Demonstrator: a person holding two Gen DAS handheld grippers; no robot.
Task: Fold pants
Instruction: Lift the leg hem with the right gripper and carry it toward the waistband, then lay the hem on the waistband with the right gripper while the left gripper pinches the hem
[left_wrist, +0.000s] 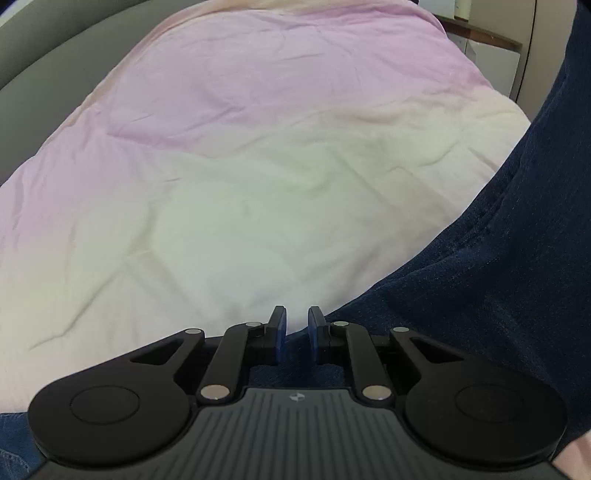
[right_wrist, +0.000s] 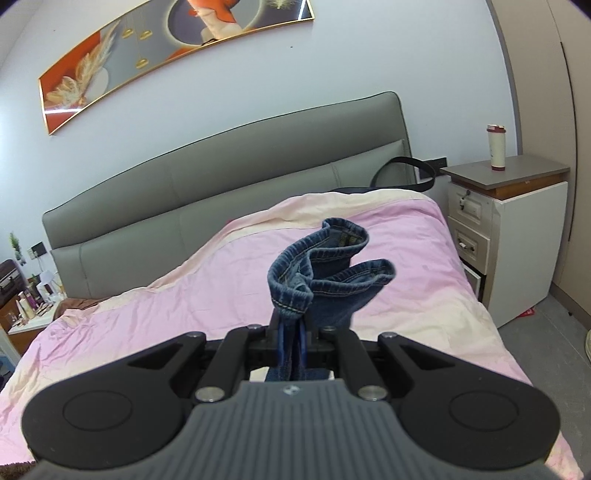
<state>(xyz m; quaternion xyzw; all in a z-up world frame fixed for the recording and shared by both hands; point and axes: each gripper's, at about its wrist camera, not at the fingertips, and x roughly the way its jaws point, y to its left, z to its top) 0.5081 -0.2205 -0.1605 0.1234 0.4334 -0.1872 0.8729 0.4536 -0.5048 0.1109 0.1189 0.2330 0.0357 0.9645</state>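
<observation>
The pants are dark blue jeans. In the right wrist view my right gripper (right_wrist: 291, 325) is shut on the jeans (right_wrist: 325, 273), and their hemmed cuffs stick up above the fingers, over the bed. In the left wrist view the jeans (left_wrist: 517, 258) hang as a dark drape down the right side and run under my left gripper (left_wrist: 297, 325). The left jaws stand a little apart with nothing between the blue pads (left_wrist: 280, 332), low over the fabric edge and the quilt.
A pink and cream quilt (right_wrist: 147, 325) covers the bed, with a grey padded headboard (right_wrist: 221, 192) behind. A white nightstand (right_wrist: 517, 236) with a tumbler (right_wrist: 496, 147) stands at the right. A cluttered side table (right_wrist: 26, 306) stands at the left.
</observation>
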